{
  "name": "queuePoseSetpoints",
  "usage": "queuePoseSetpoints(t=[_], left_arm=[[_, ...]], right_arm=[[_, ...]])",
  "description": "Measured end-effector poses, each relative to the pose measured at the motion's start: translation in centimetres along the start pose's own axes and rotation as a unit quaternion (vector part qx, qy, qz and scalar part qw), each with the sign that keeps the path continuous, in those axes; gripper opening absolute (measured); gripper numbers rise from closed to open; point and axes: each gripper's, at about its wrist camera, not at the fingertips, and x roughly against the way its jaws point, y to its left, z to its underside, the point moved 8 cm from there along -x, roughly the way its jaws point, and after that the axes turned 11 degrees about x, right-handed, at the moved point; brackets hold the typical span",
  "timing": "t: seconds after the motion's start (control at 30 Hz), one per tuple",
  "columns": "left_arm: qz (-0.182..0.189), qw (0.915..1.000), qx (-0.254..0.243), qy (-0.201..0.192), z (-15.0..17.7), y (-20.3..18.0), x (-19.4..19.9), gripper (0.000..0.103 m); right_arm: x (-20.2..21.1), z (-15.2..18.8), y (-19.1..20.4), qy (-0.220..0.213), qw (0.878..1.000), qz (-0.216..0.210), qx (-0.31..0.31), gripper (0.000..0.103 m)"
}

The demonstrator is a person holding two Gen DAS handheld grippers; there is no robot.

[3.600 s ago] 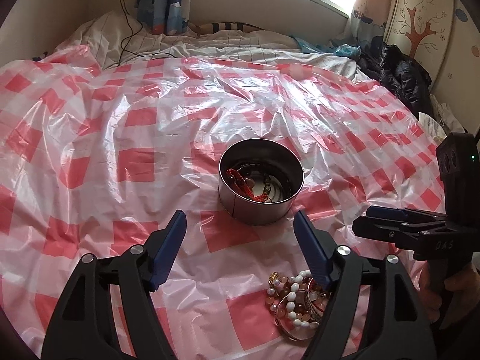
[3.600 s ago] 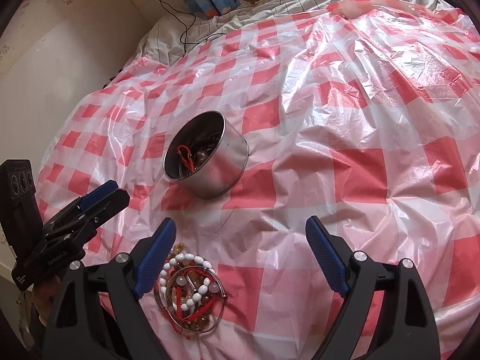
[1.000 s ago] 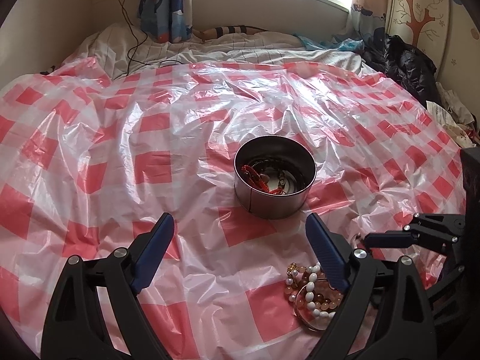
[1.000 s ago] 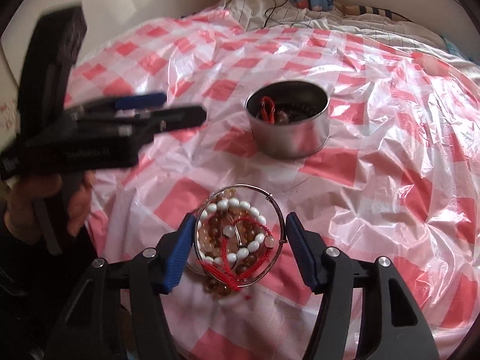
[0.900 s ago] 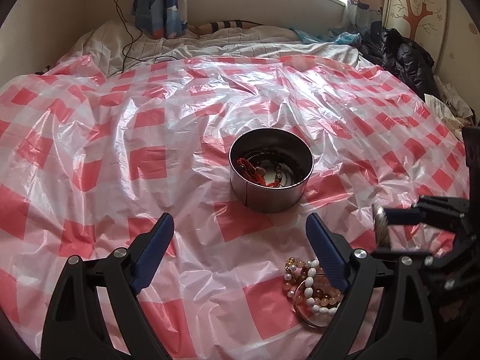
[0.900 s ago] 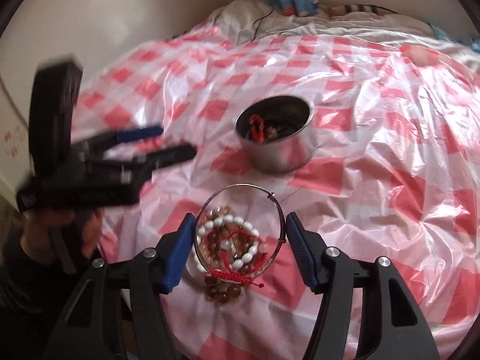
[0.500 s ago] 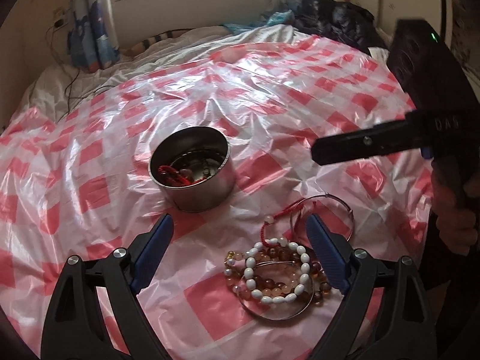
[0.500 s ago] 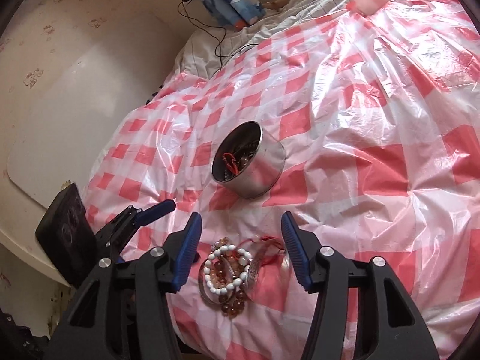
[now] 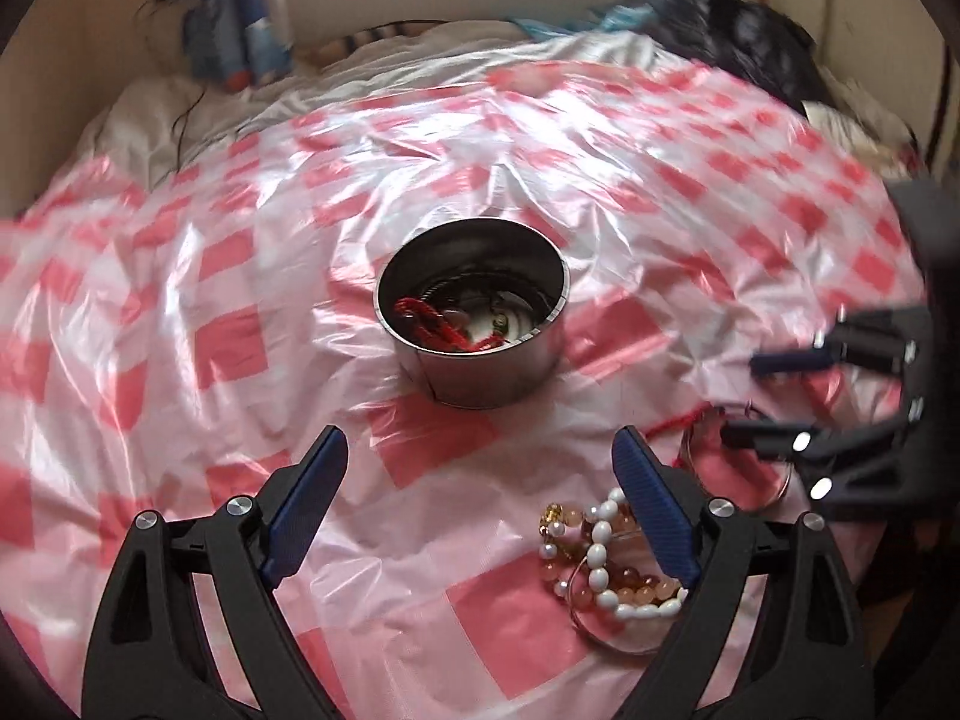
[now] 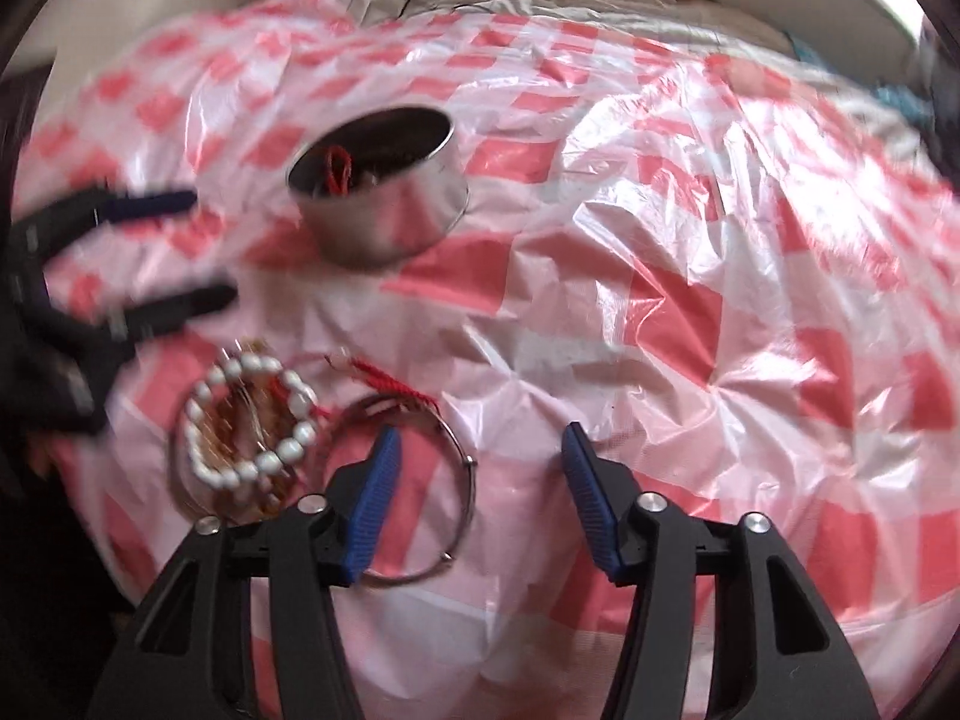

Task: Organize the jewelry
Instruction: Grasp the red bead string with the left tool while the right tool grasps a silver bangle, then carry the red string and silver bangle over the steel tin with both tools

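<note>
A round metal tin with a red cord and beads inside stands on the red-checked plastic sheet. My left gripper hangs open and empty just before the tin. A heap of white and amber bead bracelets lies by its right finger. Over a thin silver bangle my right gripper has its jaws closing. Its left finger stands inside the ring, the ring's right edge lies between the fingers, and no pad presses on it. A red cord bracelet lies just beyond the bangle.
The sheet covers a bed, crinkled all over. White bedding, a cable and blue curtains lie at the far end, and dark clothing at the far right. The near edge of the bed falls away right below the bracelets.
My right gripper has narrowed and sunk onto the silver bangle, which lay off to one side before. The left gripper has swung so the tin is centred again. Both views are motion-blurred.
</note>
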Motion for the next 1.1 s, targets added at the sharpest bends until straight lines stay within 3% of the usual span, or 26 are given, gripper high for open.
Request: queuePoseSetpoints(t=[0.07,0.1,0.2,0.37,0.57,0.6,0.63,0.7,0.77,0.9,1.0,1.1], left_arm=[[0.013,0.9999,0.002,0.001,-0.1,-0.6,-0.2,0.086],[0.016,0.9998,-0.009,0.001,-0.1,-1.2,-0.4,0.086],[0.015,0.9989,-0.043,0.005,0.0,-3.5,-1.3,0.086],[0.004,0.9972,-0.074,0.013,0.3,-6.0,-2.8,0.086],[-0.004,0.9896,-0.126,0.069,2.7,-8.3,-5.6,0.084],[0.006,0.9900,-0.124,0.067,2.8,-8.6,-5.6,0.069],[0.032,0.9897,-0.116,0.078,2.9,-9.0,-5.4,0.041],[0.039,0.9890,-0.114,0.086,2.9,-9.3,-5.2,0.011],[0.054,0.9901,-0.101,0.082,2.7,-9.1,-4.8,0.011],[0.110,0.9922,-0.030,0.051,0.4,-7.6,-2.4,0.011],[0.148,0.9885,0.022,0.020,-1.4,-5.9,-0.5,0.011],[0.161,0.9846,0.069,-0.005,-2.6,-3.5,0.9,0.011]], right_arm=[[-0.2,0.3,0.4,0.001,1.000,-0.006,0.006,0.010],[-0.1,0.3,0.5,0.001,1.000,-0.001,0.011,0.007],[0.5,0.4,-0.5,-0.009,1.000,0.004,-0.008,0.006],[1.7,0.9,-4.8,-0.030,0.995,-0.002,-0.097,0.006],[1.9,1.3,-5.8,-0.033,0.992,-0.016,-0.124,0.006],[1.9,1.1,-5.9,-0.034,0.991,-0.016,-0.125,0.006],[1.9,1.1,-5.9,-0.034,0.991,-0.016,-0.125,0.007],[1.9,1.1,-6.4,-0.038,0.991,-0.016,-0.128,0.007],[2.1,1.1,-6.4,-0.040,0.990,-0.017,-0.131,0.007],[2.4,0.9,-6.8,-0.052,0.987,-0.029,-0.149,0.007],[2.5,0.8,-7.0,-0.060,0.982,-0.053,-0.171,0.007],[2.2,0.5,-7.0,-0.063,0.978,-0.073,-0.187,0.007]])
